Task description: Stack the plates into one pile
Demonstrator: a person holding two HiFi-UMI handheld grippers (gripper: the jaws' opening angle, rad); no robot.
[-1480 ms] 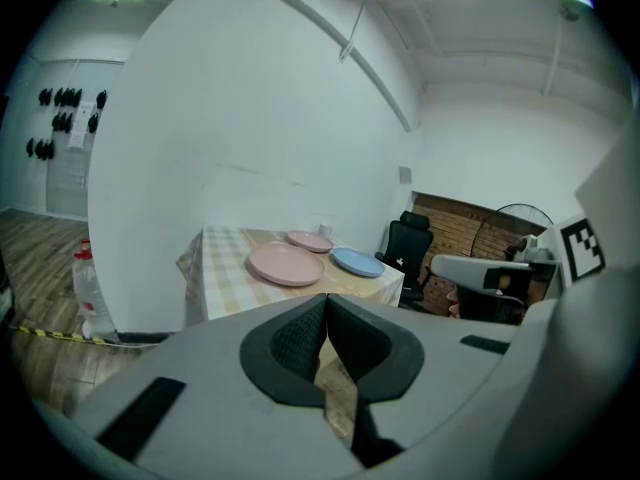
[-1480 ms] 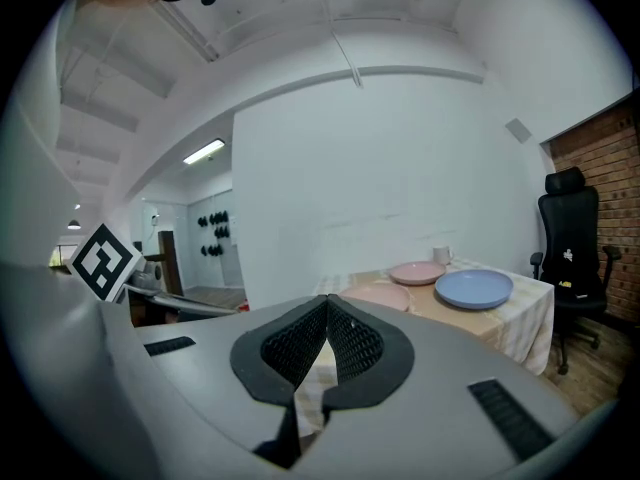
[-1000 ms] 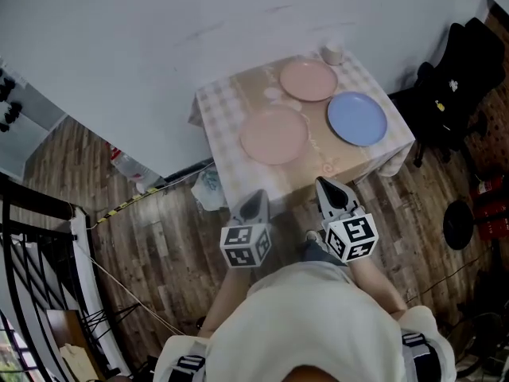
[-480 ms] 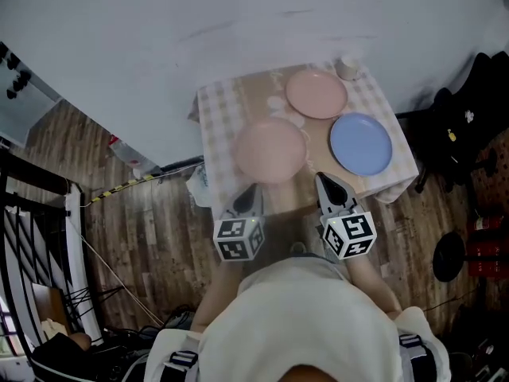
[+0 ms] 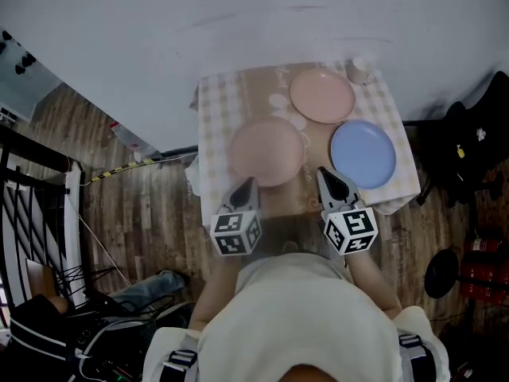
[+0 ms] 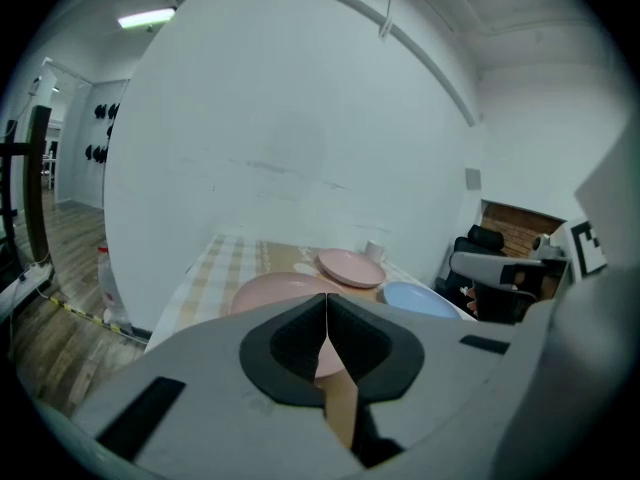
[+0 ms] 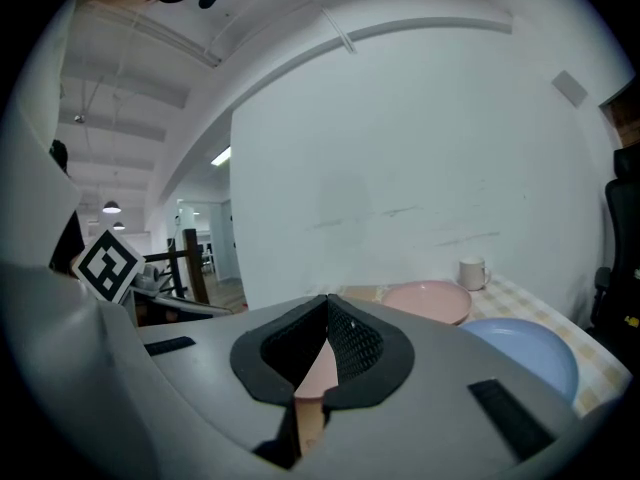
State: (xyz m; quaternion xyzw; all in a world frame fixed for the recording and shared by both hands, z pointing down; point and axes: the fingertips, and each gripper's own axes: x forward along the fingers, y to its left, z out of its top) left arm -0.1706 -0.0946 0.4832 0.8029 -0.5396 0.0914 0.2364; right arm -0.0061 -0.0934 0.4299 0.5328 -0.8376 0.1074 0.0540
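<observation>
Three plates lie on a small table (image 5: 213,102) with a checked cloth. A pink plate (image 5: 267,151) (image 6: 275,291) is nearest, a second pink plate (image 5: 322,95) (image 6: 351,266) (image 7: 428,300) sits at the far side, and a blue plate (image 5: 363,153) (image 6: 418,299) (image 7: 525,352) lies at the right. My left gripper (image 5: 244,186) (image 6: 326,336) hovers at the table's near edge, by the near pink plate, shut and empty. My right gripper (image 5: 330,180) (image 7: 326,340) hangs between the near pink plate and the blue one, also shut with nothing in it.
A white mug (image 5: 359,70) (image 7: 472,272) stands at the table's far right corner. A white wall (image 5: 238,22) runs behind the table. Dark bags and a chair (image 5: 469,157) crowd the right side. Black railing (image 5: 32,213) and wood floor lie to the left.
Both grippers have moved forward from over the floor to the table's near edge; the table and plates appear closer. Both stay shut.
</observation>
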